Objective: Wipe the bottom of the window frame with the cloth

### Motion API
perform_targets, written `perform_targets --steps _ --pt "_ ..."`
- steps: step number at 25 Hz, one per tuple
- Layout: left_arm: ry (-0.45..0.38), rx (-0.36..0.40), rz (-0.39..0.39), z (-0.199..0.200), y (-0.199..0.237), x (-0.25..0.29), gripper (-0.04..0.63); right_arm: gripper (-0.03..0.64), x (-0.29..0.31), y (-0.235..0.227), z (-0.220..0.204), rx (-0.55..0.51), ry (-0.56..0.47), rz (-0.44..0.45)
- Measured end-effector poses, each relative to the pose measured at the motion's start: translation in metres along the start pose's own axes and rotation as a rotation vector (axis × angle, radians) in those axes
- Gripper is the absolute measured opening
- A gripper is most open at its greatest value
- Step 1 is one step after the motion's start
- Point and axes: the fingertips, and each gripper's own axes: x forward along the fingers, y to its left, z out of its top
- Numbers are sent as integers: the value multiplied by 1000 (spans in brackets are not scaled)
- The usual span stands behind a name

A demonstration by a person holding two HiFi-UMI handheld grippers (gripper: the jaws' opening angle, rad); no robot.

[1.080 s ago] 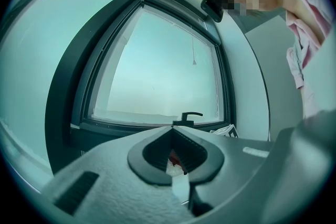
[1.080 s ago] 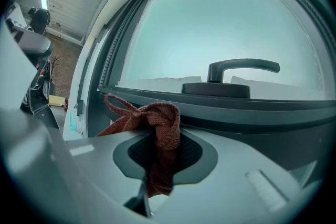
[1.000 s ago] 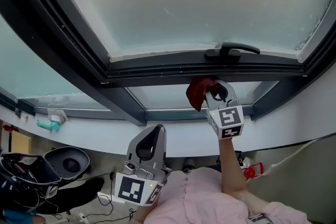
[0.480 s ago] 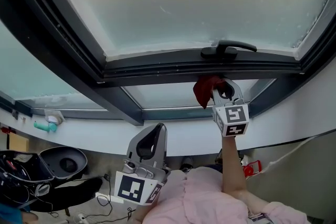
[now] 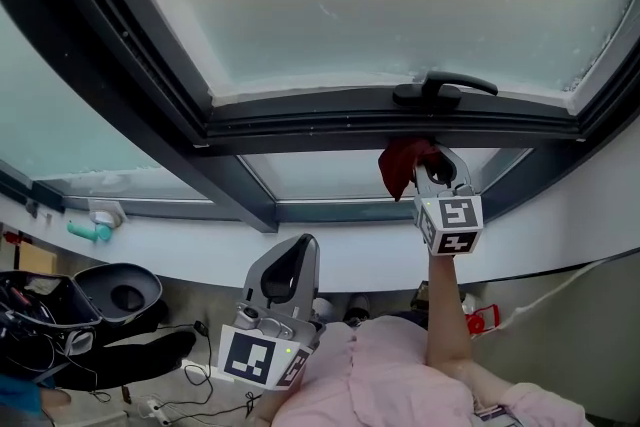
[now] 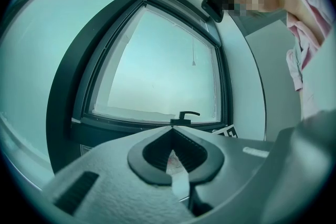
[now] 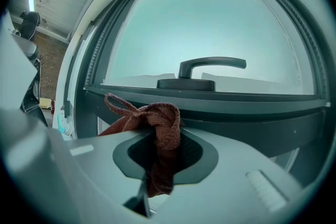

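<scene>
My right gripper (image 5: 432, 163) is raised to the dark bottom rail of the window frame (image 5: 330, 130) and is shut on a dark red cloth (image 5: 403, 165). The bunched cloth (image 7: 157, 128) hangs out between the jaws, just below the rail (image 7: 236, 107) and under the black window handle (image 7: 202, 73). The handle (image 5: 443, 91) sits right above the gripper. My left gripper (image 5: 288, 260) hangs low by my chest, far from the frame, shut with nothing in it; its jaws (image 6: 173, 157) point towards the window.
A slanted dark mullion (image 5: 150, 105) runs down to the left. A white sill (image 5: 200, 245) crosses below the glass with a teal object (image 5: 88, 232) on it. Black bags and cables (image 5: 60, 315) lie on the floor at the lower left. A red item (image 5: 482, 323) lies by my right arm.
My right gripper with the cloth has slid to the right along the underside of the bottom rail and a little upward. The left gripper has stayed put.
</scene>
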Motion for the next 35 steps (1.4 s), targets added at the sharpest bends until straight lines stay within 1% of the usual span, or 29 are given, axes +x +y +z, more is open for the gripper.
perform_targets --steps 4,10,14,16,18,20,23,27,35 --pt "1 11 -4 0 10 -8 -2 71 -18 -16 -5 57 -6 -64" --pt "-22 -8 -39 -9 29 -12 -3 71 -68 -34 -8 86 -23 -161" --pt "-29 -5 -73 -3 41 -6 -2 71 -106 -36 2 93 -32 -210" --pt "-27 -3 -88 1 47 -4 -2 71 -129 -37 6 92 -19 -252" --pt "-22 -13 -100 2 53 -4 -2 71 -148 -38 7 116 -6 -297" --pt "-15 -26 -106 0 59 -7 -2 72 -159 -37 7 142 -3 -324" --pt "-2 -40 -115 -6 63 -15 -2 71 -164 -31 9 150 -8 -338" --pt "1 -43 -113 -8 67 -28 -2 71 -157 -21 17 144 -31 -330" --pt "-42 -31 -72 6 79 -45 -2 71 -128 -19 47 106 -71 -317"
